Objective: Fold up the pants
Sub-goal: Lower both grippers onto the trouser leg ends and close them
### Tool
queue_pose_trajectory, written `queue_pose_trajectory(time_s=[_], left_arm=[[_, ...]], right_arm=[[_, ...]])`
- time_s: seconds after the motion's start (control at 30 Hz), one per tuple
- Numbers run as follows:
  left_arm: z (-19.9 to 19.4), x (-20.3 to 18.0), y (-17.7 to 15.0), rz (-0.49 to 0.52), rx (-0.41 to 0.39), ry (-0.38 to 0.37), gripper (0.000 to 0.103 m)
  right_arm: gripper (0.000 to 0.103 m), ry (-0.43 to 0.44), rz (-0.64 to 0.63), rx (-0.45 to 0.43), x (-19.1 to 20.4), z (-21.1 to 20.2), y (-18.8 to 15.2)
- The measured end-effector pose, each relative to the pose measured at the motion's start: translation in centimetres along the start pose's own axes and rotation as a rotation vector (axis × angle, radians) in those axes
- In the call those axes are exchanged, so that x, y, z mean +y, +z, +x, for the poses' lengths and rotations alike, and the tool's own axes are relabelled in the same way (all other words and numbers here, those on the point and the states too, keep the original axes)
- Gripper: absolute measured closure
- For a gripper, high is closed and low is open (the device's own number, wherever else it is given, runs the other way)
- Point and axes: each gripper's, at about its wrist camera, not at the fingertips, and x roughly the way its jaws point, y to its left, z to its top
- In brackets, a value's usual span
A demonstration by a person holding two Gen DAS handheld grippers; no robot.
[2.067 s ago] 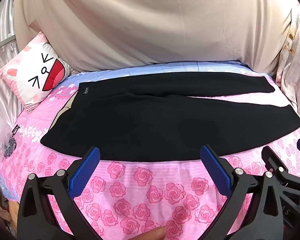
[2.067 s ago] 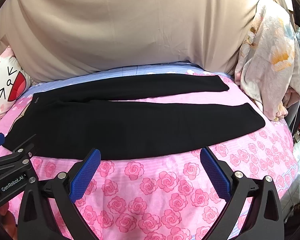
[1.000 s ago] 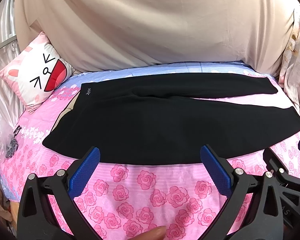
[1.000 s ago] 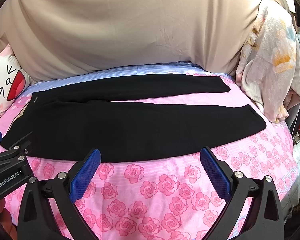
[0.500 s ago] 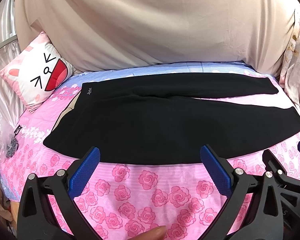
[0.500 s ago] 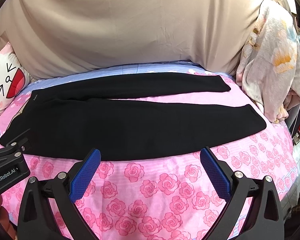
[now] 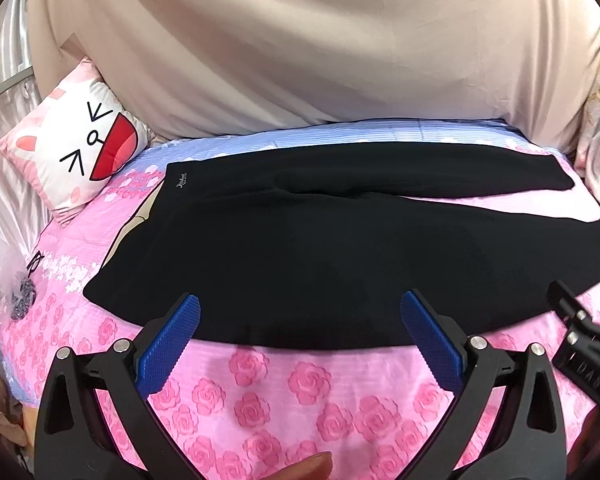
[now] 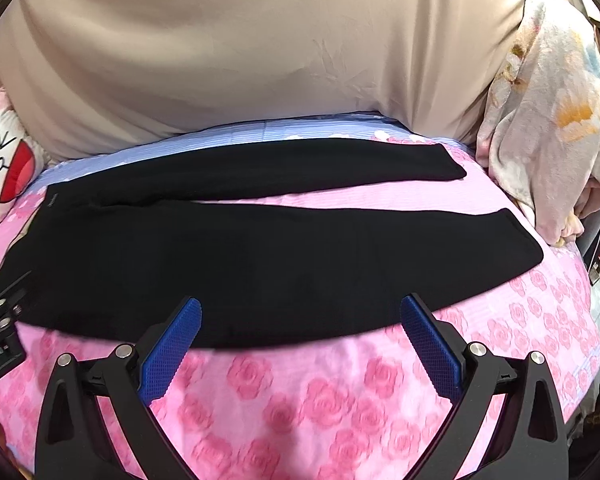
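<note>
Black pants [image 7: 320, 248] lie flat on the pink rose bedsheet [image 7: 284, 392], waistband at the left, both legs running right, with a narrow gap between the legs. They also show in the right wrist view [image 8: 260, 252]. My left gripper [image 7: 300, 344] is open and empty, its blue pads at the pants' near edge. My right gripper [image 8: 300, 344] is open and empty, also at the near edge, further right. The right gripper shows at the left wrist view's right edge [image 7: 584, 344].
A cartoon-face pillow [image 7: 76, 148] leans at the bed's back left. A beige sheet [image 7: 320, 52] hangs behind the bed. A floral blanket [image 8: 548, 120] is bunched at the right. The bed's right edge [image 8: 580, 320] drops off.
Both grippers have moved forward a little toward the pants' near edge. The pants have not moved. Both grippers stay open.
</note>
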Motion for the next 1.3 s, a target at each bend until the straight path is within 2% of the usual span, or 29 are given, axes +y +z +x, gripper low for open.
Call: queue_pose_trajectory(time_s=[0.2, 0.33, 0.43, 0.47, 0.53, 0.63, 0.7, 0.73, 0.8, 0.87, 1.0, 1.07, 1.1, 1.23, 1.27, 1.3], left_arm=[[2.4, 0.0, 0.9, 0.007, 0.020, -0.016, 0.005], [4.5, 0.8, 1.8, -0.014, 0.050, -0.016, 0.005], [6.1, 2.4, 2.4, -0.093, 0.085, -0.040, 0.005], [6.7, 2.7, 2.5, -0.108, 0.101, -0.039, 0.005], [8.1, 3.0, 2.7, -0.114, 0.142, -0.017, 0.005], [10.0, 3.0, 3.2, -0.109, 0.219, 0.000, 0.005], [10.6, 3.3, 3.7, -0.107, 0.219, -0.052, 0.005], [10.7, 3.7, 4.0, -0.115, 0.204, -0.052, 0.005], [10.8, 4.6, 5.3, -0.125, 0.140, -0.022, 0.005], [11.6, 5.8, 7.0, -0.114, 0.113, 0.014, 0.005], [15.0, 9.9, 10.5, -0.157, 0.163, 0.011, 0.005], [17.6, 13.1, 12.5, -0.203, 0.194, 0.041, 0.005], [18.7, 14.5, 13.4, -0.215, 0.199, 0.057, 0.005], [23.9, 20.0, 16.7, -0.230, 0.176, 0.250, 0.005], [25.7, 21.4, 17.4, -0.233, 0.190, 0.267, 0.005], [27.1, 22.5, 17.8, -0.252, 0.223, 0.251, 0.005]], right_arm=[[0.005, 0.037, 0.002, 0.026, -0.4, 3.0, 1.8], [0.005, 0.099, 0.047, 0.048, -3.3, 5.7, 3.7], [0.005, 0.075, 0.077, 0.037, -7.4, 8.4, 5.8], [0.005, 0.029, 0.074, 0.030, -9.4, 9.7, 6.9], [0.005, -0.051, 0.071, 0.018, -12.7, 11.7, 8.8], [0.005, -0.082, 0.100, 0.027, -18.4, 16.0, 12.5], [0.005, -0.101, 0.120, 0.050, -21.9, 19.3, 14.8], [0.005, -0.103, 0.119, 0.059, -23.5, 21.1, 16.1], [0.005, -0.114, 0.112, 0.072, -25.6, 23.8, 17.9], [0.005, -0.102, 0.128, 0.098, -26.9, 26.3, 19.2], [0.005, -0.067, 0.163, 0.177, -28.8, 31.1, 20.6], [0.005, -0.047, 0.160, 0.223, -28.9, 33.0, 20.8], [0.005, -0.065, 0.149, 0.238, -28.8, 33.9, 20.8], [0.006, -0.072, 0.129, 0.222, -28.6, 35.0, 20.7], [0.006, -0.071, 0.134, 0.219, -28.7, 35.0, 20.7], [0.010, -0.065, 0.140, 0.219, -28.8, 35.1, 20.8]])
